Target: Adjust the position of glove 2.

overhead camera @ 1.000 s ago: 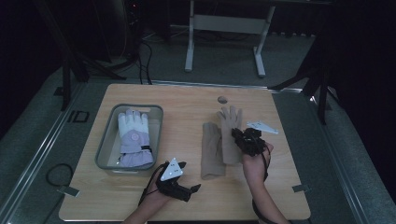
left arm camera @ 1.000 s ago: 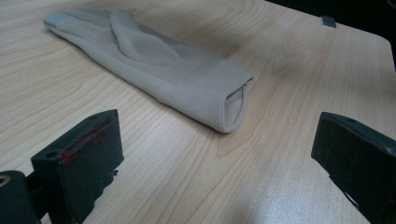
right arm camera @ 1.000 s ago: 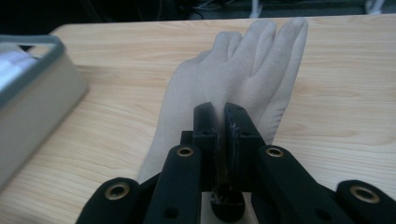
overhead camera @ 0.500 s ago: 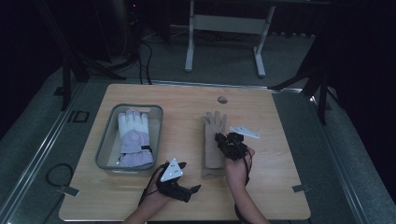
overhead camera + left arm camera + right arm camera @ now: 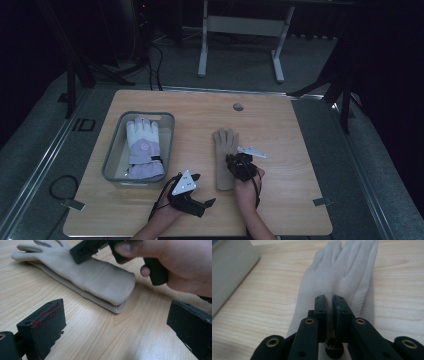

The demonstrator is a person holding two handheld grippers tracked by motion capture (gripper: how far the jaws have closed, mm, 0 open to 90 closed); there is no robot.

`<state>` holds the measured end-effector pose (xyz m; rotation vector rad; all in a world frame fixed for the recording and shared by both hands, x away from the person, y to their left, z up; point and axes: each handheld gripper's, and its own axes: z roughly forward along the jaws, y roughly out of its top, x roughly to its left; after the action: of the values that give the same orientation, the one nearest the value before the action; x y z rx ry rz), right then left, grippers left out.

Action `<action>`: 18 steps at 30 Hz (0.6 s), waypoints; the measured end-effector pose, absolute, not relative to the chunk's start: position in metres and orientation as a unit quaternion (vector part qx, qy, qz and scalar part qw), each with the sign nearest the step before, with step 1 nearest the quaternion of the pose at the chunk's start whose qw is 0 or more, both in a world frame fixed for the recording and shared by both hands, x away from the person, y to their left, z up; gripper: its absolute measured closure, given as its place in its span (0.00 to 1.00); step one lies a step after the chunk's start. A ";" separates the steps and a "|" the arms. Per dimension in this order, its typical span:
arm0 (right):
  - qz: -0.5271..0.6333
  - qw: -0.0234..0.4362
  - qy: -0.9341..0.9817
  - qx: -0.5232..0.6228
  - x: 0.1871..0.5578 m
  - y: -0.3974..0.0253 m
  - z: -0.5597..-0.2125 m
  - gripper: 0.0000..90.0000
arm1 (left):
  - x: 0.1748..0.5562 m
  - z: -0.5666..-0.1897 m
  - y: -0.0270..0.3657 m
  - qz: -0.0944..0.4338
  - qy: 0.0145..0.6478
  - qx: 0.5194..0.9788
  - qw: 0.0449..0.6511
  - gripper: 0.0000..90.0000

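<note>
1. Flat on the table (image 5: 295, 150), just right of centre: beige glove (image 5: 225, 157), fingers toward 12 o'clock, cuff toward 6.
2. Over the glove's right edge, at its wrist part: right gripper (image 5: 240, 165), jaws drawn almost together with a thin slit between; whether fabric is pinched, cannot tell.
3. At 7 o'clock from the glove, near the front edge: left gripper (image 5: 200, 192), jaws spread wide, holding nothing, aimed toward the cuff.
4. At 9 o'clock from the glove, well apart: grey bin (image 5: 112, 160) with a white-and-lilac glove (image 5: 143, 147) lying inside.
</note>
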<state>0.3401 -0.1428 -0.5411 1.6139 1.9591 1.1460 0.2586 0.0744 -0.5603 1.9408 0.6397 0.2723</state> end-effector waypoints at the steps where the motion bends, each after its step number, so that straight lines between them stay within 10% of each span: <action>1: 0.403 0.176 0.695 0.570 0.340 -0.142 -0.543 0.91 | 0.259 -0.560 0.074 0.113 0.265 0.807 0.515 0.02; 7: 0.398 0.172 0.706 0.560 0.341 -0.141 -0.544 0.83 | 0.258 -0.560 0.073 0.116 0.262 0.810 0.512 0.02; 18: 0.429 0.131 0.751 0.485 0.346 -0.173 -0.519 0.20 | 0.257 -0.556 0.072 0.125 0.252 0.802 0.526 0.02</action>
<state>0.3456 -0.1728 -0.5195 1.4090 2.1806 1.2456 0.2566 0.0720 -0.5563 1.9186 0.6027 0.2982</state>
